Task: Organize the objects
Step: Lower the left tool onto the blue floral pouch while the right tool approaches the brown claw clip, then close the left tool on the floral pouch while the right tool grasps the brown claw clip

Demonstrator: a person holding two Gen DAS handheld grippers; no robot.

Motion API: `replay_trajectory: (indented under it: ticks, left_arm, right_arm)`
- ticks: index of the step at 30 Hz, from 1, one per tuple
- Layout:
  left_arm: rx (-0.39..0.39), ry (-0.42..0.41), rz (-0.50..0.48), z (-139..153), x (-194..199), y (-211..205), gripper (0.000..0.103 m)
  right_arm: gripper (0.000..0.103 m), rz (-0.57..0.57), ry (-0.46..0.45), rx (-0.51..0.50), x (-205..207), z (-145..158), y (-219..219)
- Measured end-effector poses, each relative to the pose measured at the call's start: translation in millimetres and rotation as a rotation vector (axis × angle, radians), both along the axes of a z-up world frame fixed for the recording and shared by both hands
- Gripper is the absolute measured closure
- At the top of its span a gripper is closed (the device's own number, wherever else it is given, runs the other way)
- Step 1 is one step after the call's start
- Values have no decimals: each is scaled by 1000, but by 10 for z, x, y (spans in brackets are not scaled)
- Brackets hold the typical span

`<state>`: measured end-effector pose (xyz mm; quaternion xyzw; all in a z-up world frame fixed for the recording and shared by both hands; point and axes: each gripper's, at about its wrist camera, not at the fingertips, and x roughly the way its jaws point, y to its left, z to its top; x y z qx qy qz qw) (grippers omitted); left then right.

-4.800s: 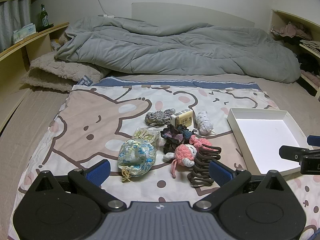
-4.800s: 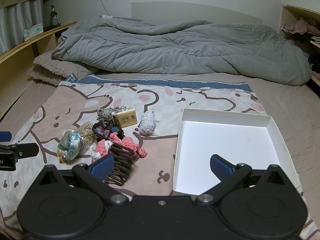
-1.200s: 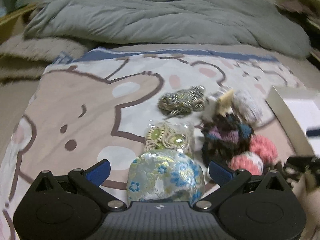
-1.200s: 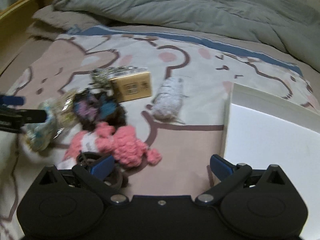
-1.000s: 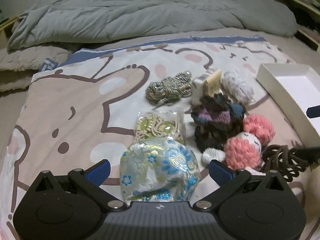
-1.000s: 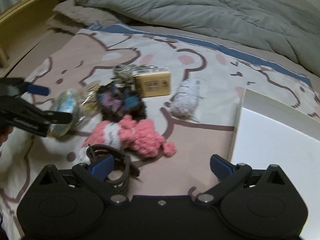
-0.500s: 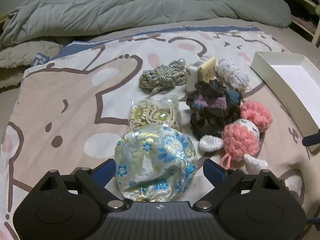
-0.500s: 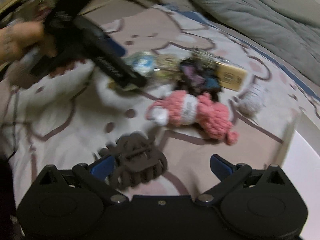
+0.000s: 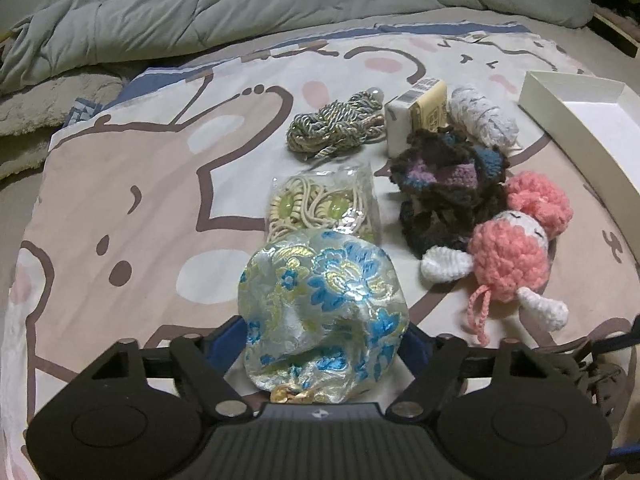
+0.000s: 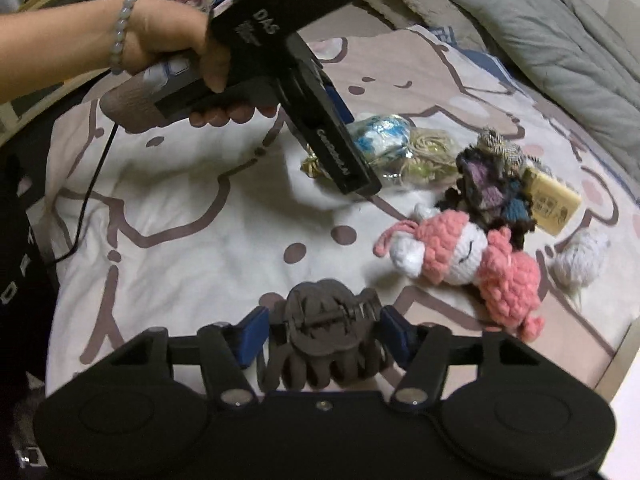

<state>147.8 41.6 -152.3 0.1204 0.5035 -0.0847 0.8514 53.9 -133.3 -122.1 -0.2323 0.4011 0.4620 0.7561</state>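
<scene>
My left gripper [image 9: 324,336] is shut on a blue-and-gold flowered silk pouch [image 9: 324,304], which still rests on the bed sheet; the pouch also shows in the right wrist view [image 10: 380,136]. My right gripper [image 10: 320,336] is shut on a brown hair claw clip [image 10: 326,340]. A pink crochet doll [image 9: 508,256], a dark crochet flower [image 9: 448,188], a bagged beaded cord [image 9: 320,208], a twisted cord bundle [image 9: 340,126], a small box [image 9: 420,114] and a white yarn ball [image 9: 484,120] lie clustered on the sheet.
An open white box [image 9: 580,128] lies at the right on the cartoon-print sheet [image 9: 120,200]. A grey duvet [image 9: 280,4] is piled at the far end of the bed. The person's hand and left gripper body [image 10: 280,60] reach in from the left.
Both grippers came down from above the bed and closed: the left around the silk pouch, the right around the hair claw clip. The right view has swung left toward the pile.
</scene>
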Motion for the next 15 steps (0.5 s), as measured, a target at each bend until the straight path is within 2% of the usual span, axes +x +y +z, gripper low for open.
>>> replay_trajectory:
  ticks: [2,15]
  left_arm:
    - [-5,4,7,1,-1,6,30]
    - [-20,22,51,81,-88,-18,40]
  right_arm:
    - [57,-4,-6,8,-2,16,9]
    - [58,-184,22,1,-11,175,-38]
